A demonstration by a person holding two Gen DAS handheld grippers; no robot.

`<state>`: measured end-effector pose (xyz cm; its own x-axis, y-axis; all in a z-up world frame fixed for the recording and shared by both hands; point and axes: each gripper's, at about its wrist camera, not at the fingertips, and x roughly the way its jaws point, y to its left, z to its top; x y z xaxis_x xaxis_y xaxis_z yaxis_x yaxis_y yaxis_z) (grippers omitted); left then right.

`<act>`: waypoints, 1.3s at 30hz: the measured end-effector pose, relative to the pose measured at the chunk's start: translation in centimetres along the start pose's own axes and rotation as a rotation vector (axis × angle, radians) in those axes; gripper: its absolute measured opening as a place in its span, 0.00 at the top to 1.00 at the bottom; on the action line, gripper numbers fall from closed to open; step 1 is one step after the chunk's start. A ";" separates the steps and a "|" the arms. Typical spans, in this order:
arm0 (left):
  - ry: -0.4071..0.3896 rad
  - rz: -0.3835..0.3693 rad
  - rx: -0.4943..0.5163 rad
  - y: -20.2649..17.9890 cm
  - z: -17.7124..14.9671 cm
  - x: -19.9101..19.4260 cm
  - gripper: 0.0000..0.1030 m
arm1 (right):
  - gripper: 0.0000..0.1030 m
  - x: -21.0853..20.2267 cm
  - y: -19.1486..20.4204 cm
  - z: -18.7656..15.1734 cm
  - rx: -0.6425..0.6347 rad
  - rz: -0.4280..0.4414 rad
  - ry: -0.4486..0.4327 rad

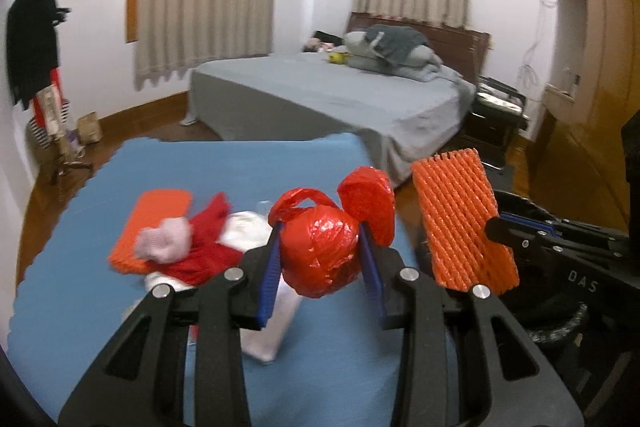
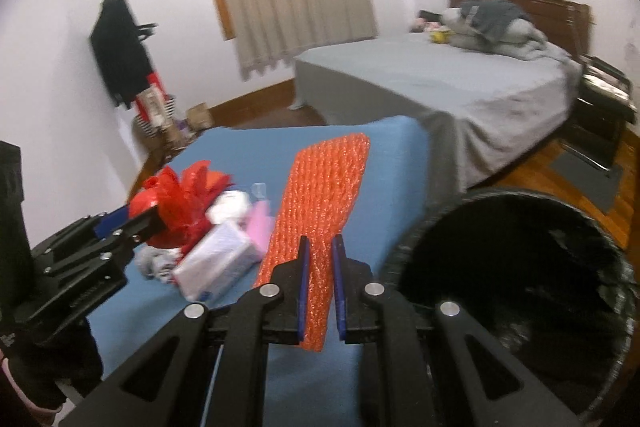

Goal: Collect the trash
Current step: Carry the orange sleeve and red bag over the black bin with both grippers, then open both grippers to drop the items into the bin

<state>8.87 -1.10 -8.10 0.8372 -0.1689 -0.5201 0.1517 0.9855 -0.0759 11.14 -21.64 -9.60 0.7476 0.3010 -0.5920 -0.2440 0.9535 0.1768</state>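
Left gripper (image 1: 320, 259): jaws partly apart, blue pads clamped on knotted red plastic bag (image 1: 320, 251), bag lifted above blue mat (image 1: 80, 291).

Right gripper (image 2: 319, 291): jaws narrow, pinching lower end of orange foam net sleeve (image 2: 320, 203), sleeve upright, just beside black-lined trash bin (image 2: 520, 291).

Remaining trash pile on mat: white tissue pack (image 2: 220, 263), pink wad (image 1: 164, 241), second orange foam net (image 1: 156, 215).

Writing: "DAS" legible on right gripper body in left wrist view; tissue pack print unreadable.

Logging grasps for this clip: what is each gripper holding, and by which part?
The left gripper clamps the red plastic bag around its bulging body, below the knotted handles. The right gripper pinches the orange foam net near its lower end.
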 end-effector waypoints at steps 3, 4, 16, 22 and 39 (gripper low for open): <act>0.009 -0.046 0.019 -2.5 0.3 1.1 0.66 | 0.90 -0.8 -2.7 -0.4 0.030 -0.068 -0.004; 0.013 -0.062 0.025 -3.4 0.3 1.6 0.66 | 0.90 -1.0 -3.4 -0.7 0.037 -0.086 -0.003; 0.058 -0.250 0.088 -13.3 0.9 6.7 0.66 | 0.90 -2.8 -12.9 -3.7 0.182 -0.293 0.031; 0.117 -0.363 0.108 -17.1 0.0 9.5 0.35 | 0.74 -3.6 -15.7 -5.0 0.222 -0.364 0.056; 0.035 -0.052 0.055 -4.3 -0.5 4.8 0.26 | 0.06 -0.9 -6.8 -2.6 0.137 -0.246 -0.037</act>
<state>11.96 -6.12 -10.65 0.8088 -0.2188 -0.5459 0.2243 0.9728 -0.0575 10.53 -28.43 -12.31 0.7968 0.0579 -0.6015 0.0317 0.9900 0.1373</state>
